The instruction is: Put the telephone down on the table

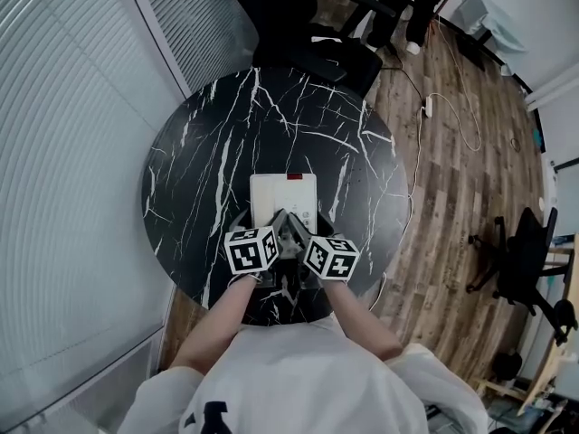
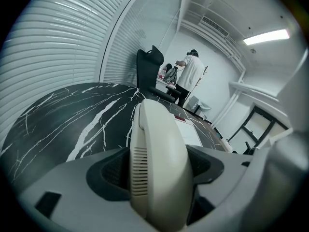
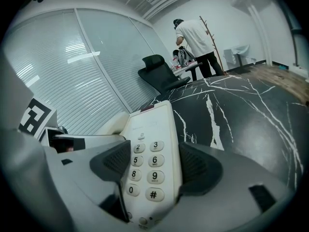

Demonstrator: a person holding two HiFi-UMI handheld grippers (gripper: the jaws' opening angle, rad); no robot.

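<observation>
Black marble-patterned round bench [image 1: 199, 152], white veins, stands on a wood-plank floor [image 1: 452, 188] beside a wall of slatted blinds [image 1: 63, 152]. Black office chair [image 1: 312, 52] sits at the bench's far edge. A person [image 2: 190, 74] in a white shirt stands beyond it, back turned. To the right, well apart, a second chair [image 1: 529, 269].

Cream telephone [image 1: 283, 195] is over the near half of the bench, keypad up, red patch at its far end. Contact with the bench top cannot be judged.

At the telephone's near end the left tool [image 1: 274, 231] and right tool [image 1: 303, 235] meet, marker cubes side by side.

Left tool: jaws closed against the handset [image 2: 159, 163], dark pads pressing both flanks, slotted grille facing left.

Right tool: jaws clamped across the telephone body, one pad on each long edge, keys [image 3: 147, 170] 2 to # showing between them.
</observation>
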